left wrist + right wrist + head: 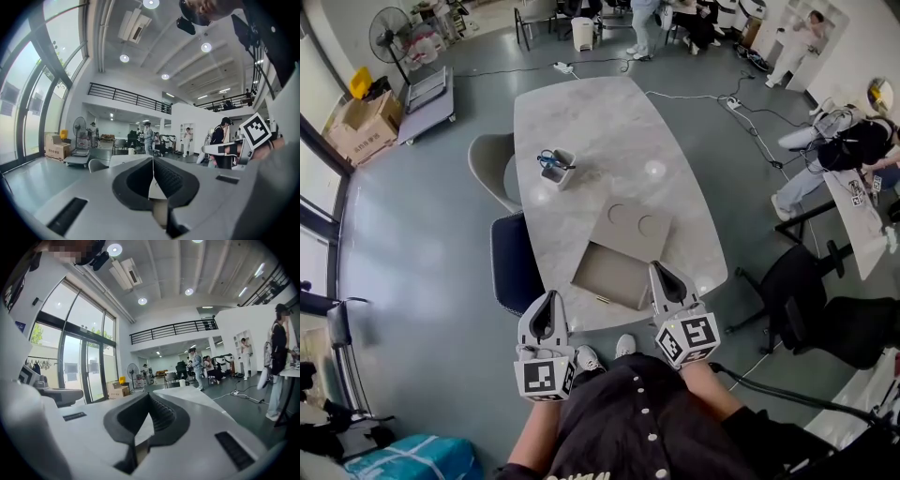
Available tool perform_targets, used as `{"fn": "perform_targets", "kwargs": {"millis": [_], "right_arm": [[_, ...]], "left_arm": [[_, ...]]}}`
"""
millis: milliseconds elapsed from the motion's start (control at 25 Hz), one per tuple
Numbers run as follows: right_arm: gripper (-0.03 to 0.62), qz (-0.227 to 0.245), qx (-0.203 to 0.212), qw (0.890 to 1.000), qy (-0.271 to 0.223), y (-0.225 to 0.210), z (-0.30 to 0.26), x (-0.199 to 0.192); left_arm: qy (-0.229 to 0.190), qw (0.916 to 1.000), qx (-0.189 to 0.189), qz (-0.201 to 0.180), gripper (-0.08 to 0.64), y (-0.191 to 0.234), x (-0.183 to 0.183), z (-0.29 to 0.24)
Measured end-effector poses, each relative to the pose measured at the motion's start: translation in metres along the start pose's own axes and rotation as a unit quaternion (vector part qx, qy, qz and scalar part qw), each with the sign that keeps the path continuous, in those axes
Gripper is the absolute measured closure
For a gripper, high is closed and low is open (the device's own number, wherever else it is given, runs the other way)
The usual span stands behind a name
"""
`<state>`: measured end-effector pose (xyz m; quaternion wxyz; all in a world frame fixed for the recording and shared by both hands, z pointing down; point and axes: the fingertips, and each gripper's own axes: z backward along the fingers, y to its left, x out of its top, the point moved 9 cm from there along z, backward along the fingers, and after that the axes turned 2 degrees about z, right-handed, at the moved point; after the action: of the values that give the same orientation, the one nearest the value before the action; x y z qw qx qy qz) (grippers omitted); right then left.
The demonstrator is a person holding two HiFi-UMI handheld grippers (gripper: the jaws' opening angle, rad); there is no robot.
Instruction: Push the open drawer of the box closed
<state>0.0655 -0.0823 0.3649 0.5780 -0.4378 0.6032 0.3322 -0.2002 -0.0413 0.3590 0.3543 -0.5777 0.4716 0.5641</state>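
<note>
Nothing of the task is done yet: the drawer [612, 275] of the box [630, 223] stands pulled out toward the person, at the near edge of the table [591, 112]. The left gripper [549, 305] and the right gripper [664, 278] both have their jaws together, with nothing between them. Only the head view shows the box. The 2 gripper views look up into the hall and show the jaws closely.

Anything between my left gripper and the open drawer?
Nothing: in the head view, only bare tabletop separates the left gripper from the open drawer.
</note>
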Motion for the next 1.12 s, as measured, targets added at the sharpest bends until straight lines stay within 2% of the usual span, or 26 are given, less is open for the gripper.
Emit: {"fn": "perform_targets", "kwargs": {"millis": [240,520,720,920,1120], "right_arm": [[0.595,-0.016,0.004,1.0,0.012,-0.01,-0.003,-0.008],[0.595,-0.061,-0.001,0.997,0.038,-0.015,-0.008,-0.032],[0.595,-0.109,-0.003,0.991,0.072,-0.021,-0.016,-0.07],[0.595,-0.17,-0.002,0.978,0.122,-0.019,-0.028,-0.125],[0.595,-0.248,-0.007,0.953,0.172,-0.004,-0.025,-0.187]], "left_arm": [[0.01,0.9999,0.0,-0.001,0.543,-0.008,-0.006,-0.005],[0.034,0.9994,-0.007,0.006,0.543,-0.007,-0.021,-0.006],[0.079,0.9968,-0.006,0.014,0.543,-0.007,-0.048,-0.008],[0.116,0.9928,-0.011,0.027,0.543,-0.006,-0.078,-0.012],[0.149,0.988,-0.019,0.039,0.543,-0.007,-0.112,-0.018]]}}
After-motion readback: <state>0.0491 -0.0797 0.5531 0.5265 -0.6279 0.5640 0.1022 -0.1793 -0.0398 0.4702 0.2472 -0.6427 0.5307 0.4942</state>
